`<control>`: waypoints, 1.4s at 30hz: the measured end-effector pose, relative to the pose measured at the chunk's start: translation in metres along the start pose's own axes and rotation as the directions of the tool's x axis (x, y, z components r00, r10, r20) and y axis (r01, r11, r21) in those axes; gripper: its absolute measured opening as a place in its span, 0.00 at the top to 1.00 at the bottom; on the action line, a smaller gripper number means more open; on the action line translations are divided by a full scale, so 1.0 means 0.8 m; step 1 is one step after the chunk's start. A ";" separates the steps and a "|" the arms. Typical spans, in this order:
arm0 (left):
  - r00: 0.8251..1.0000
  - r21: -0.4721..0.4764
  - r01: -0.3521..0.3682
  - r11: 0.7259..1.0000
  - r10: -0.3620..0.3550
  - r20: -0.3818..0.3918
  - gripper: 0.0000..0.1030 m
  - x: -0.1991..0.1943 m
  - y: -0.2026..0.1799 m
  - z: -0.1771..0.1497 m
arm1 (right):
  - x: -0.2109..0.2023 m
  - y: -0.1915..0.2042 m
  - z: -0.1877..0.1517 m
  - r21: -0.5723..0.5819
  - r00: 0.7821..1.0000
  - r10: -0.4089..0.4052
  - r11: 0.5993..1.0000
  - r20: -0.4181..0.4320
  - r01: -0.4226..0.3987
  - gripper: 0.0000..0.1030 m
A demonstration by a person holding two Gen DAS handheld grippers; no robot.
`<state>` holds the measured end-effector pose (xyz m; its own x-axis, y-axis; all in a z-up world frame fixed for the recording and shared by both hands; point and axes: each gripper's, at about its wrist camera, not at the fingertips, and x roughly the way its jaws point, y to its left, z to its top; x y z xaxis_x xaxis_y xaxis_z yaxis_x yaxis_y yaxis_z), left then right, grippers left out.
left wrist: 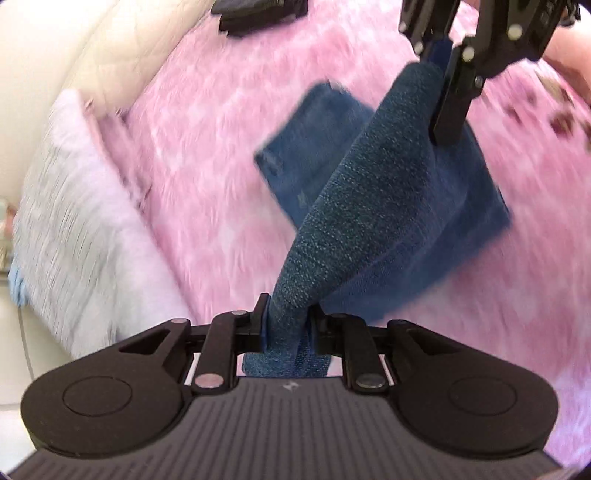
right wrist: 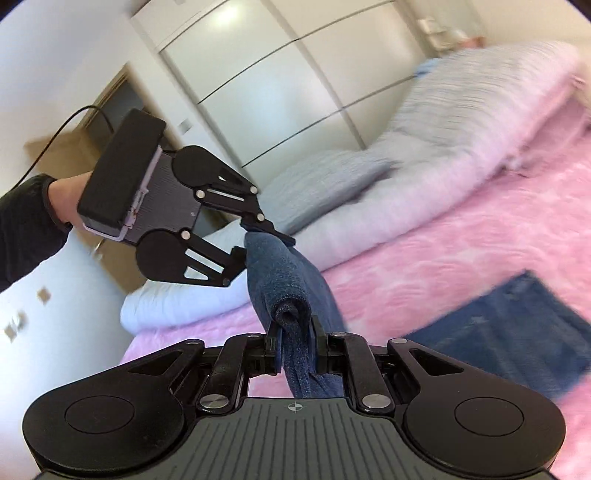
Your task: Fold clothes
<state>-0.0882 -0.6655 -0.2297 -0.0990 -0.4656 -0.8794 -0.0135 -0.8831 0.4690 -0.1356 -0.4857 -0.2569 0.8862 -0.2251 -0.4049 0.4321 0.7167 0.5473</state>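
Note:
A blue denim-like garment (left wrist: 369,192) is stretched in the air as a rolled band between my two grippers. My left gripper (left wrist: 288,310) is shut on its near end. My right gripper (left wrist: 439,74) is shut on the far end, at the top right of the left wrist view. In the right wrist view my right gripper (right wrist: 295,328) clamps the garment (right wrist: 288,273), and the left gripper (right wrist: 258,245) holds the other end, carried by a hand in a black sleeve (right wrist: 22,236). A flat blue piece (right wrist: 517,332) lies on the pink blanket (left wrist: 203,129) below; I cannot tell whether it joins the held band.
Grey-white pillows (left wrist: 74,221) lie along the blanket's left side against a cream quilted headboard (left wrist: 92,48). A dark object (left wrist: 258,11) sits at the far edge of the bed. A white wardrobe (right wrist: 295,74) and a white pillow (right wrist: 166,302) stand beyond the bed.

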 end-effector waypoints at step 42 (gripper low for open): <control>0.900 -0.741 0.437 0.510 -0.248 0.359 0.90 0.341 0.119 0.054 | 0.008 -0.347 -0.026 0.542 0.960 -0.256 0.794 -0.113 0.275 0.85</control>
<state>-0.1598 -0.8738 -0.4212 -0.4430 -0.1787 -0.8785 0.6875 -0.6967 -0.2049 -0.2532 -0.6727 -0.4270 0.7216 -0.3251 -0.6113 0.6775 0.1499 0.7201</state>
